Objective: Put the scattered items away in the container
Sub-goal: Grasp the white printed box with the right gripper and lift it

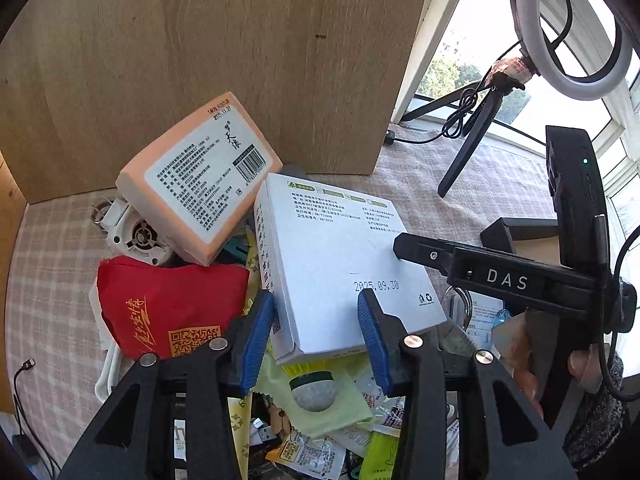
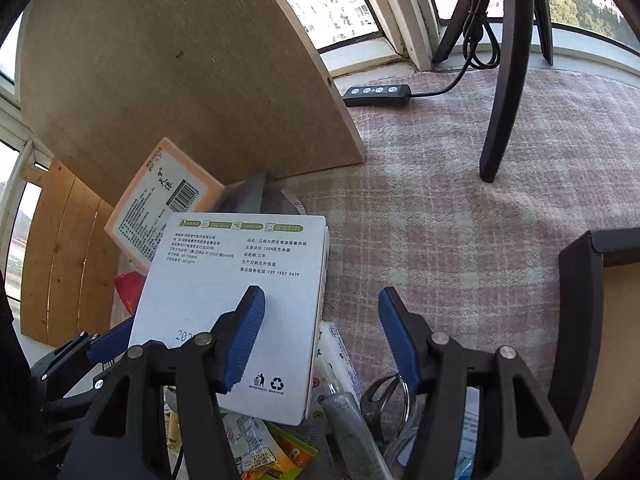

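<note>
Atop the clutter pile on the checked worktop lies the flat white cardboard tissue box (image 1: 344, 264); left gripper (image 1: 316, 334) and right gripper (image 2: 322, 340) hover open-fingered. Best straddle its near edge squarely before closing.

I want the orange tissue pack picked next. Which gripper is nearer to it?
Left. The left gripper hangs open over the pile just in front of the orange tissue pack; the right gripper is open farther off, past the white box.
</note>
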{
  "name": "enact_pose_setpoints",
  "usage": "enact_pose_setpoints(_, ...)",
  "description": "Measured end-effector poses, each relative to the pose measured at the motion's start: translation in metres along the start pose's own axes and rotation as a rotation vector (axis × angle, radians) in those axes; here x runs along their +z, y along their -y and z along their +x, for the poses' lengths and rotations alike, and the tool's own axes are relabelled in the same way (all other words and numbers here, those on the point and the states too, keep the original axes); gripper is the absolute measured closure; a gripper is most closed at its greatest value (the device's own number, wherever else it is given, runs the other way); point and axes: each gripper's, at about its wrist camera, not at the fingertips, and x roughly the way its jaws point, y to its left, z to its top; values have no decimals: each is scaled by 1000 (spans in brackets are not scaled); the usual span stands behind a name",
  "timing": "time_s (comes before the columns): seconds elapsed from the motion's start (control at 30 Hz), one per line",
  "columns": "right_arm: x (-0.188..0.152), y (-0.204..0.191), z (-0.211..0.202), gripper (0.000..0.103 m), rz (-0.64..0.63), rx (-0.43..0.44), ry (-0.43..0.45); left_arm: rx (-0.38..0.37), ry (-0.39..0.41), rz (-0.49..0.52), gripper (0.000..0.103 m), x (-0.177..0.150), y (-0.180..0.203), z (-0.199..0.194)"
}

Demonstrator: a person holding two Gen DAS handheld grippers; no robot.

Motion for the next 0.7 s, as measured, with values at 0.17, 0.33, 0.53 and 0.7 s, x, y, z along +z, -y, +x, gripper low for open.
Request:
enact_pose_setpoints(0.17,-6,-8,6,44,30,118,-49,-18,-12,12,61,-4,4,3)
enact_pose_setpoints(0.33,-8,-21,-8,45,-6,88,-3,-12,12,8,62,-5,6,-4)
enact_pose_setpoints(0.53,-20,-40,-49,45,-92,68,59,-4,78,40,62,-7,16,-35)
enact_pose_setpoints(0.7,-34,-37,-89,45,-108,64,105,-57,123,79,62,-15,38,-64)
